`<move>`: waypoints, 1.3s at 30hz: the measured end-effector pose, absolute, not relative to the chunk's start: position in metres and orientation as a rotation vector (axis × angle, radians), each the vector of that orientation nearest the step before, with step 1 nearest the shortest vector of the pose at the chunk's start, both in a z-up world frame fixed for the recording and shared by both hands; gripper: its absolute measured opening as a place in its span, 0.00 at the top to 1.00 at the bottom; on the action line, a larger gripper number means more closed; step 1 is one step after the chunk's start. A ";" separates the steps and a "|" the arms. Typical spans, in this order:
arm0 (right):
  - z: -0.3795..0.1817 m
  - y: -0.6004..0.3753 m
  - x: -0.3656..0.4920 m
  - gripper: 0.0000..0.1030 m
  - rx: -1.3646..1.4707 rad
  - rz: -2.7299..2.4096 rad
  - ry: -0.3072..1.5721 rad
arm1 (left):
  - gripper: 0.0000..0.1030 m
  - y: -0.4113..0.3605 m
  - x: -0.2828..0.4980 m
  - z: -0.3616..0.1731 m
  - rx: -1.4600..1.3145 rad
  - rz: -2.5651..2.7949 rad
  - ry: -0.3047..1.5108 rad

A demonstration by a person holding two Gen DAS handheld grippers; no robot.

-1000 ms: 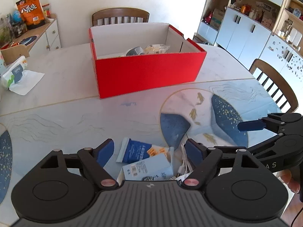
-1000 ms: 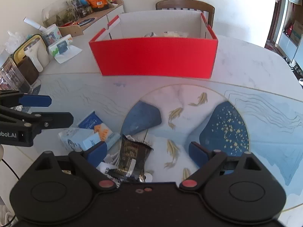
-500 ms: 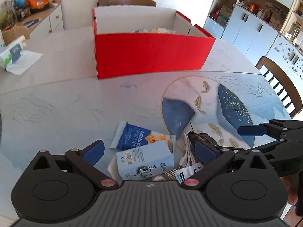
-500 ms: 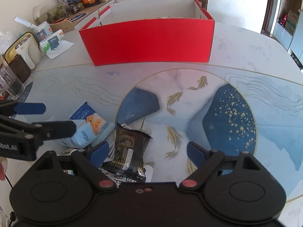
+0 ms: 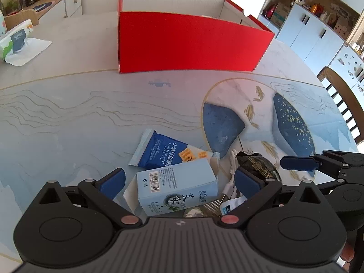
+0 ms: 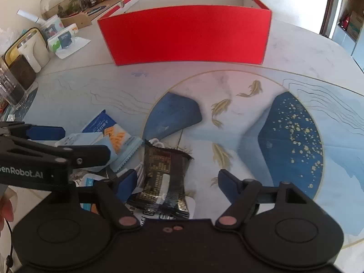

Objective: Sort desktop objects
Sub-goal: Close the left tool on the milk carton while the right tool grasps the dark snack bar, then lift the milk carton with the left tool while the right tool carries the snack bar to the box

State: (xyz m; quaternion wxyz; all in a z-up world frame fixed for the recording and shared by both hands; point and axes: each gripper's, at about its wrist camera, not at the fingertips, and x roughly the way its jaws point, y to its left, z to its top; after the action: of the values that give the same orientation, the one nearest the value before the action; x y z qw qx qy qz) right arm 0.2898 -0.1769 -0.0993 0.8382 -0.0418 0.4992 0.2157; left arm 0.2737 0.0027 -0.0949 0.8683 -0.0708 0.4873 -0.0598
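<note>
1. The light blue carton (image 5: 176, 185) lay on the table (image 5: 68, 122), well in front of the red box (image 5: 186, 43), in a small pile of things.
2. The blue biscuit packet (image 5: 159, 152) lay touching the carton, on the side toward the red box.
3. The dark snack packet (image 6: 165, 175) lay just right of the carton, farther from the red box than the biscuit packet, with a white cable (image 5: 231, 182) between them.
4. The left gripper (image 5: 179, 180) had its jaws wide apart, one on each side of the carton, not pressing it.
5. The right gripper (image 6: 177, 179) had just been closing; its jaws stood apart around the dark snack packet, the right jaw clear of it.
</note>
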 end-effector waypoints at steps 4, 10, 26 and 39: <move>-0.102 -0.176 0.291 0.29 -0.085 0.464 1.065 | 0.01 0.006 0.276 -0.098 -0.162 -0.123 1.037; -0.105 -0.177 0.295 0.33 -0.069 0.477 1.086 | 0.01 0.011 0.277 -0.101 -0.177 -0.123 1.040; -0.102 -0.178 0.295 0.65 -0.090 0.489 1.068 | 0.29 0.017 0.275 -0.100 -0.230 -0.162 1.041; -0.083 -0.191 0.300 0.66 -0.040 0.462 1.041 | 0.29 0.023 0.271 -0.083 -0.260 -0.182 1.005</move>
State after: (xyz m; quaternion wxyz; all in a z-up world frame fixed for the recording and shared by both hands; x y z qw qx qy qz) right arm 0.2999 -0.1909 -0.0830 0.8421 -0.0190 0.4926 0.2187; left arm 0.2706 0.0228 -0.0827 0.8642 -0.1242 0.4798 -0.0866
